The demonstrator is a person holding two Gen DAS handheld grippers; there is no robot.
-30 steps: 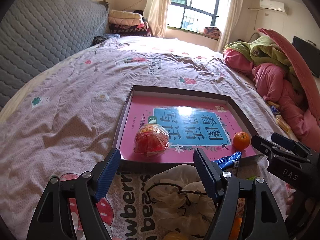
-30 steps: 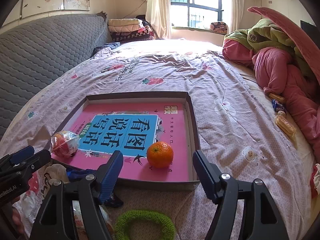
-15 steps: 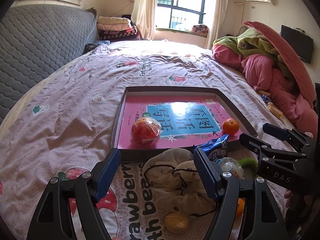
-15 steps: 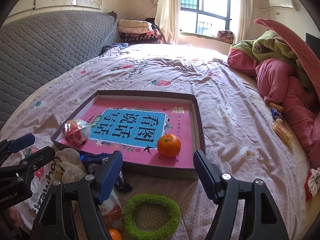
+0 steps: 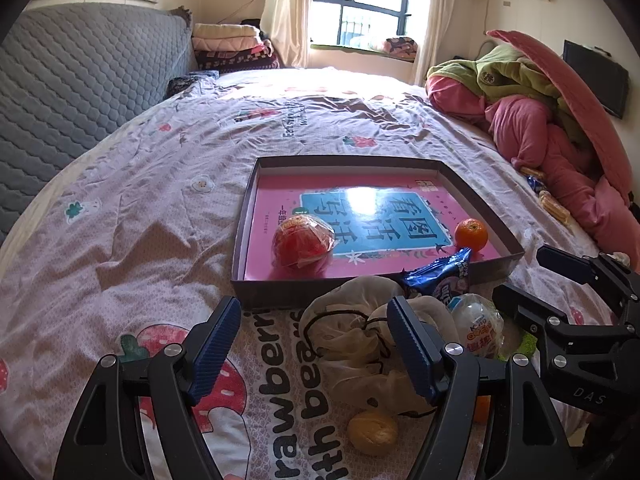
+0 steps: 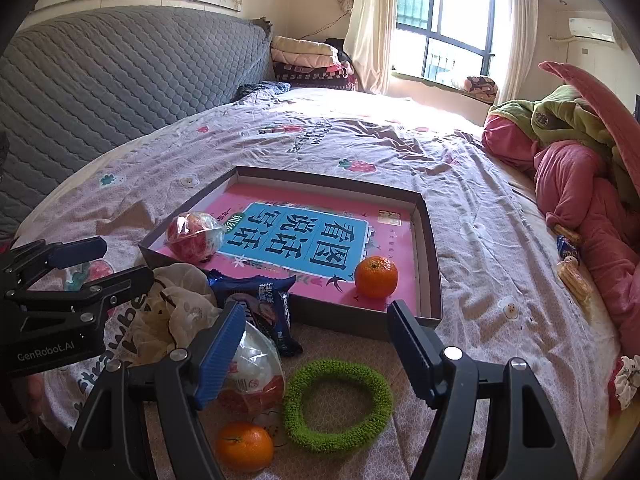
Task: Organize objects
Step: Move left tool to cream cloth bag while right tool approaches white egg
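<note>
A shallow brown tray [image 5: 344, 162] lined with a pink book lies on the bed and holds a wrapped red apple [image 5: 302, 240] and an orange [image 5: 471, 234]. In front of it lie a cream drawstring bag [image 5: 352, 328], a blue snack packet [image 5: 440, 276], a plastic-wrapped toy [image 6: 256, 372], a green fuzzy ring [image 6: 338, 404], a second orange [image 6: 245, 446] and a yellowish ball [image 5: 372, 432]. My left gripper [image 5: 314, 340] hovers open over the bag. Open as well, my right gripper [image 6: 316, 344] hangs above the toy and ring, holding nothing.
A pile of pink and green bedding [image 6: 580, 184] fills the right side, with small snack packets [image 6: 570, 256] at its foot. A grey quilted headboard [image 5: 80, 80] runs along the left. Folded blankets [image 5: 232, 48] sit by the window.
Both views have drawn back from the tray. The yellowish ball, the green ring and the second orange have come into sight near the front. Both grippers stay open.
</note>
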